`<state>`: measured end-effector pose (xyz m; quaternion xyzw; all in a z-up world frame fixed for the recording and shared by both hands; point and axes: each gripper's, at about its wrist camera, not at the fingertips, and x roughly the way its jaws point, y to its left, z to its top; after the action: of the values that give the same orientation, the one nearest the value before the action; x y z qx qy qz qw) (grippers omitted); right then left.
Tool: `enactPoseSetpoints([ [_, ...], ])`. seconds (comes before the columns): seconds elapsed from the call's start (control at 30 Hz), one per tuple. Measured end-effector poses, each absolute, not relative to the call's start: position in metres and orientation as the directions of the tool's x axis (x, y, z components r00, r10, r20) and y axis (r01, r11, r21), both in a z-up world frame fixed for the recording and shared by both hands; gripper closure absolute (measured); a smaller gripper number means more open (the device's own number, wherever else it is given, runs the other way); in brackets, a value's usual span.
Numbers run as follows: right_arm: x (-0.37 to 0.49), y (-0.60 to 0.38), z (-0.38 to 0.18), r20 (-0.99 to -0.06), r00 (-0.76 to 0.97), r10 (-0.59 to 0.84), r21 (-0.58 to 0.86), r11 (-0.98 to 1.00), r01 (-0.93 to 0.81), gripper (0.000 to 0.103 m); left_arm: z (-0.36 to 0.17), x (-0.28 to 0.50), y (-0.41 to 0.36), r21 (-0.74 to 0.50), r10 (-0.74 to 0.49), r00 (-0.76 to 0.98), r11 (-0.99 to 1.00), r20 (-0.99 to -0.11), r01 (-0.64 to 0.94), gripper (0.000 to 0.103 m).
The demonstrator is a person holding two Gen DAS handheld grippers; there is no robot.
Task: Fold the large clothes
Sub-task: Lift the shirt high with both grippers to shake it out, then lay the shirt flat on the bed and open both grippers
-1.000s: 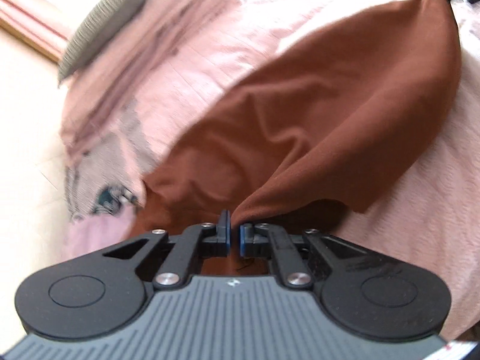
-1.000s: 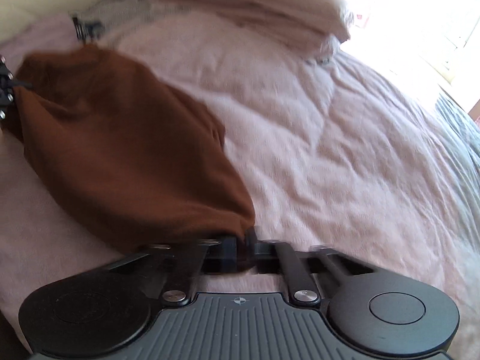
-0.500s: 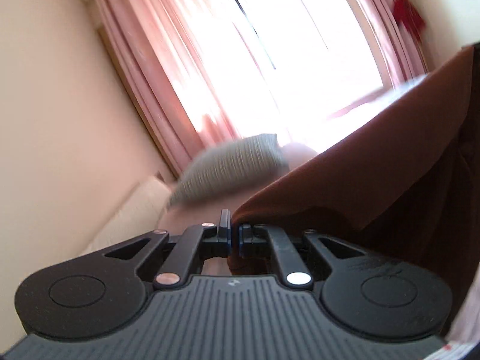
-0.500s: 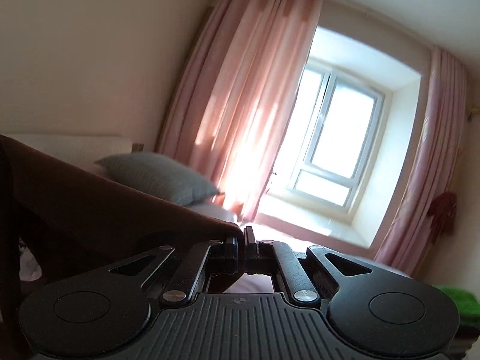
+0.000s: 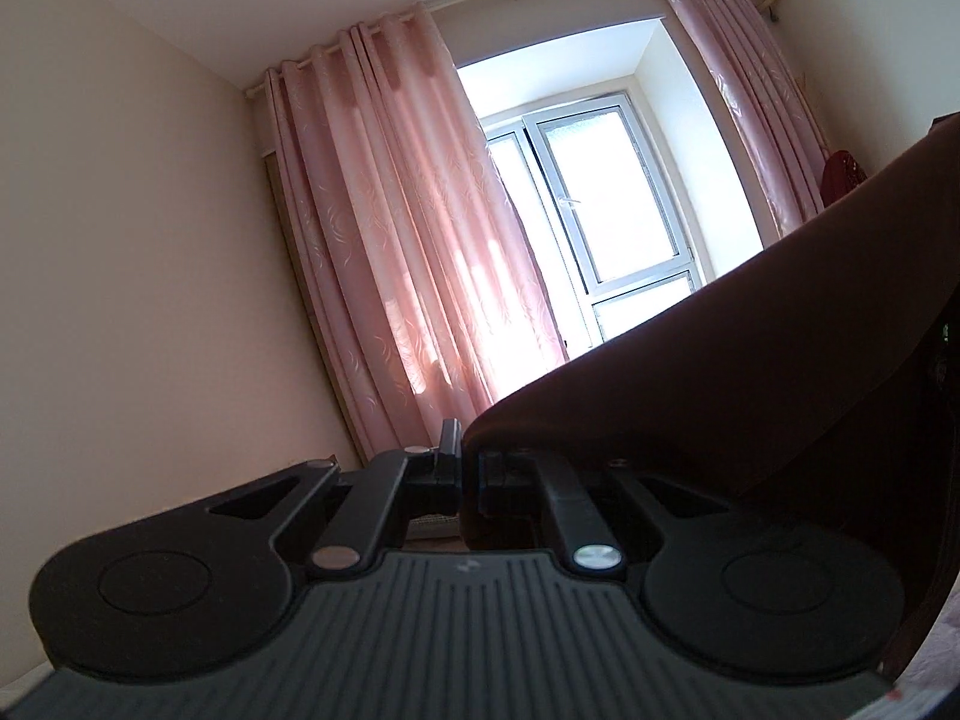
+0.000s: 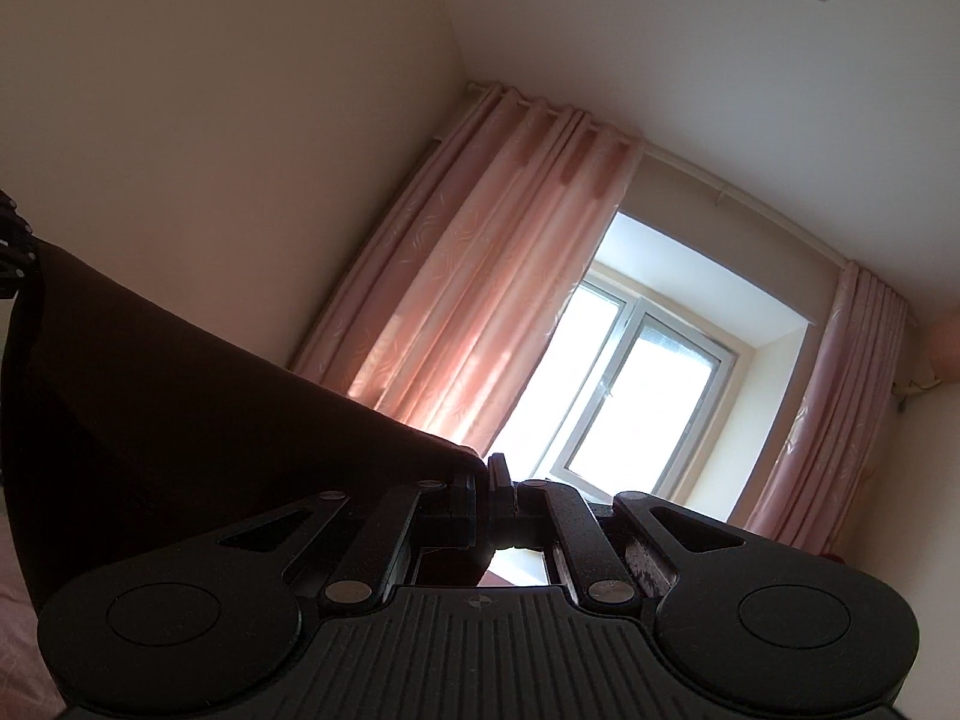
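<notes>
A large brown garment hangs stretched in the air between my two grippers, dark against the window light. My left gripper is shut on one of its corners, and the cloth runs off to the right. In the right wrist view the same brown garment spreads to the left, its other corner pinched in my shut right gripper. Both grippers are tilted upward toward the wall and ceiling. The lower part of the garment is out of view.
Pink curtains frame a bright window ahead. A beige wall fills the left. A sliver of the pink bedspread shows at the lower left of the right wrist view. The left gripper's tip peeks in there.
Both grippers have swung up from the bed with the brown garment in them. The views went from the pink bedspread to the curtains, window and ceiling.
</notes>
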<state>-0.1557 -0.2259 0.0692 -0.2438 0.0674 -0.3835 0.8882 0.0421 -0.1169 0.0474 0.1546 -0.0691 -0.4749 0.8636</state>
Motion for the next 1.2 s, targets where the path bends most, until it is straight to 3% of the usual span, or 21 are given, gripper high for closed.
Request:
enactPoseSetpoints([
  [0.2,-0.230,-0.240,0.081,0.059,0.709,-0.703,-0.479,0.603,0.638,0.103,0.068,-0.038,-0.108,0.335,-0.859,0.511,0.475,-0.024,0.814,0.098],
  [0.37,-0.236,-0.297,0.085,0.014,0.686,-0.727,-0.465,0.603,0.649,0.103,0.077,-0.045,-0.167,0.365,-0.875,0.473,0.408,-0.106,0.837,0.098],
  [0.47,-0.213,-0.359,0.060,-0.090,0.666,-0.741,-0.439,0.630,0.641,0.103,0.058,-0.024,-0.225,0.384,-0.867,0.459,0.363,-0.196,0.849,0.098],
  [0.57,-0.169,-0.432,0.021,-0.261,0.611,-0.748,-0.397,0.660,0.638,0.103,0.029,0.006,-0.298,0.386,-0.835,0.440,0.305,-0.330,0.870,0.098],
  [0.6,-0.152,-0.457,0.004,-0.341,0.574,-0.745,-0.378,0.667,0.642,0.103,0.016,0.023,-0.328,0.363,-0.815,0.419,0.278,-0.401,0.889,0.094],
  [0.63,-0.135,-0.485,-0.015,-0.445,0.509,-0.737,-0.360,0.668,0.652,0.098,0.002,0.036,-0.359,0.335,-0.786,0.413,0.277,-0.460,0.901,0.090],
  [0.7,-0.118,-0.525,-0.057,-0.586,0.399,-0.706,-0.328,0.656,0.679,0.065,-0.033,0.059,-0.417,0.286,-0.735,0.359,0.231,-0.575,0.930,0.061],
  [0.73,-0.114,-0.538,-0.073,-0.633,0.370,-0.680,-0.303,0.658,0.690,0.047,-0.052,0.068,-0.441,0.282,-0.700,0.355,0.224,-0.620,0.933,0.058],
  [0.8,-0.121,-0.550,-0.098,-0.700,0.328,-0.634,-0.236,0.639,0.732,0.046,-0.093,0.083,-0.469,0.254,-0.620,0.312,0.183,-0.720,0.950,0.055],
  [0.87,-0.125,-0.551,-0.109,-0.735,0.330,-0.593,-0.176,0.636,0.751,0.045,-0.129,0.087,-0.471,0.248,-0.589,0.309,0.185,-0.746,0.951,0.052],
  [0.97,-0.138,-0.520,-0.136,-0.781,0.309,-0.542,-0.129,0.625,0.770,0.045,-0.166,0.109,-0.456,0.248,-0.540,0.290,0.152,-0.790,0.957,0.036],
  [1.2,-0.173,-0.410,-0.195,-0.874,0.270,-0.404,-0.010,0.570,0.821,0.045,-0.274,0.124,-0.330,0.130,-0.300,0.202,0.244,-0.932,0.961,0.038],
])
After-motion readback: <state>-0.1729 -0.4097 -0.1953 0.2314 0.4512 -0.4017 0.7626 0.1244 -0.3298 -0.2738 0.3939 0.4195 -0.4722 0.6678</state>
